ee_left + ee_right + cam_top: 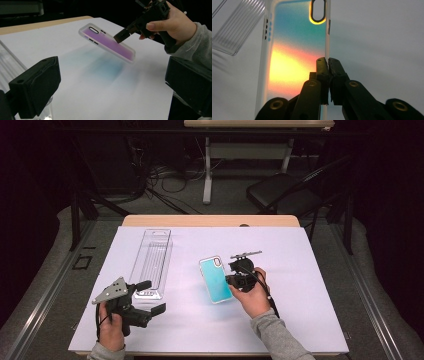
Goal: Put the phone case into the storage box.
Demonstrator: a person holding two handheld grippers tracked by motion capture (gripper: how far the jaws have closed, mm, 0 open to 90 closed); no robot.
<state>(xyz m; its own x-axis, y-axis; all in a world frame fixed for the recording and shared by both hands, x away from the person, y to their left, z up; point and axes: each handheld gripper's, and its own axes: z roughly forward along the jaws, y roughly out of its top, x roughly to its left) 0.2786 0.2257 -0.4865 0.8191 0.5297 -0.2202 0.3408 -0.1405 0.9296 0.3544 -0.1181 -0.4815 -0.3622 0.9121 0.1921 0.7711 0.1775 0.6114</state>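
My right hand-held gripper [327,61] is pinched tight on the long edge of the iridescent phone case [215,279], holding it tilted, lifted clear of the white surface [300,270]. My left hand-held gripper [150,297] hangs with its jaws wide apart and nothing between them, just beside the clear plastic package [151,260].

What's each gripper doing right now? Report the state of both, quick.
Left gripper: jaws open, nothing between them.
Right gripper: jaws shut on the side edge of the phone case, lifted off the white mat.
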